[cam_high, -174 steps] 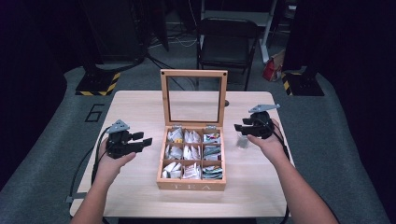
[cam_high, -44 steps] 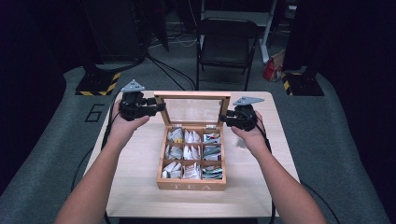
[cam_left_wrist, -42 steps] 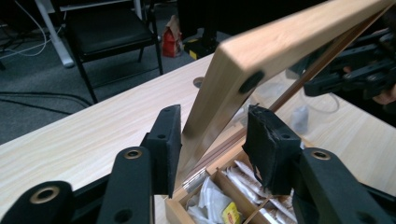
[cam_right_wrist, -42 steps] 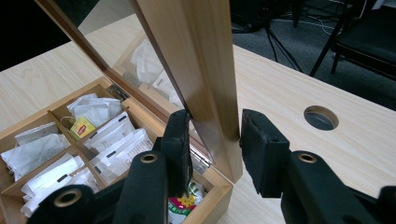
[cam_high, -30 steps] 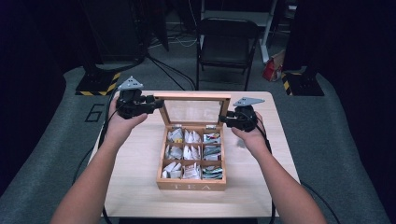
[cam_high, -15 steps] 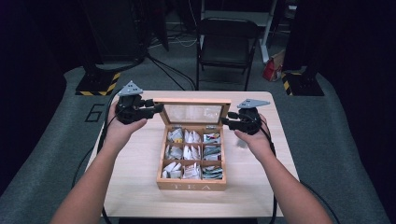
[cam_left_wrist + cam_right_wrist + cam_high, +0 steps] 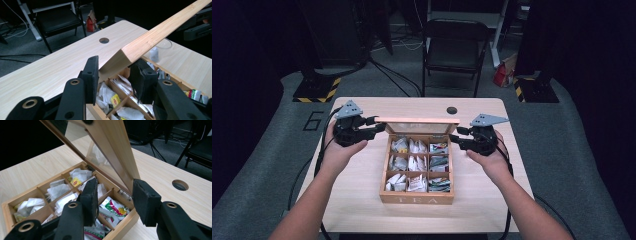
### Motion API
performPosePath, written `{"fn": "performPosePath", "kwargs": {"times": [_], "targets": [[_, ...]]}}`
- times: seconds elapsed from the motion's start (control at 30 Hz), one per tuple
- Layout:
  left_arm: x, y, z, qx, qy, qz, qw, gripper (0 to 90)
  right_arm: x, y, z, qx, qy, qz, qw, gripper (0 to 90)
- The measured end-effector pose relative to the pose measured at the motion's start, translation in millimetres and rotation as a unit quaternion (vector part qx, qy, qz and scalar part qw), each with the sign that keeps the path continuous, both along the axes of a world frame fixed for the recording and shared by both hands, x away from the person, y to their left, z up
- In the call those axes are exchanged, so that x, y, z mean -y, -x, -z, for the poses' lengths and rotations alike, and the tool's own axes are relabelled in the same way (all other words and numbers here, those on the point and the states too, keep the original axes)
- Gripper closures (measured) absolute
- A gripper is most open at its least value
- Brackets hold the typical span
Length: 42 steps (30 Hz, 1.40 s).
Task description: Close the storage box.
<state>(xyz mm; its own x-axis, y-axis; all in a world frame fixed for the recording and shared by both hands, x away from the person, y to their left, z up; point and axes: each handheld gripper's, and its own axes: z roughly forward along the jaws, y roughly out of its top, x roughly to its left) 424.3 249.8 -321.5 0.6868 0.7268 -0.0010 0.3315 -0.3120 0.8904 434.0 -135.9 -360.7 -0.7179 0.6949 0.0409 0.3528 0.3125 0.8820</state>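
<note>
Wooden tea box (image 7: 417, 192) mid-tabletop (image 7: 362, 200): glass-paned lid (image 7: 418, 120) half lowered, rigid, light, breakable; left tool (image 7: 379, 129) pinches its corner frame, right tool (image 7: 456, 139) spread, just opened off the opposite edge.

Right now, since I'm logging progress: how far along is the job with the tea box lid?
Done: sachets sit sorted in the tea box compartments. In hand: the lid leans partway over the box, with the left tongs clamped on one corner. The right tongs have just been opening, and the other corner sits between them, apparently unpressed. Left: probably bringing the lid flat onto the box.
</note>
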Motion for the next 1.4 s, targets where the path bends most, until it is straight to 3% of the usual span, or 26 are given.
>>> {"fn": "performPosePath", "kwargs": {"times": [0.4, 0.77, 0.83, 1.2, 1.4], "targets": [[-2.1, 25.2, 18.2, 0.003, -0.002, 0.008, 1.0, 58.1, 2.4, 31.0, 0.2, -0.009, -0.013, -0.005, 0.9999, 54.9], [-3.4, 47.6, 39.2, 0.006, -0.007, 0.013, 0.9999, 56.8, 2.8, 53.7, 3.2, 0.001, -0.012, -0.016, 0.9998, 53.4], [-3.5, 50.2, 42.2, 0.007, -0.007, 0.014, 0.9999, 56.6, 3.8, 58.4, 4.0, 0.002, -0.02, -0.017, 0.9996, 53.7], [-3.8, 60.8, 54.4, 0.012, -0.013, 0.015, 0.9997, 56.2, 5.4, 73.4, 9.1, 0.014, -0.003, -0.027, 0.9995, 58.6], [-4.6, 66.6, 63.3, 0.016, -0.019, 0.021, 0.9995, 55.2, 6.4, 79.7, 15.5, 0.006, -0.008, -0.029, 0.9995, 57.8]]}}
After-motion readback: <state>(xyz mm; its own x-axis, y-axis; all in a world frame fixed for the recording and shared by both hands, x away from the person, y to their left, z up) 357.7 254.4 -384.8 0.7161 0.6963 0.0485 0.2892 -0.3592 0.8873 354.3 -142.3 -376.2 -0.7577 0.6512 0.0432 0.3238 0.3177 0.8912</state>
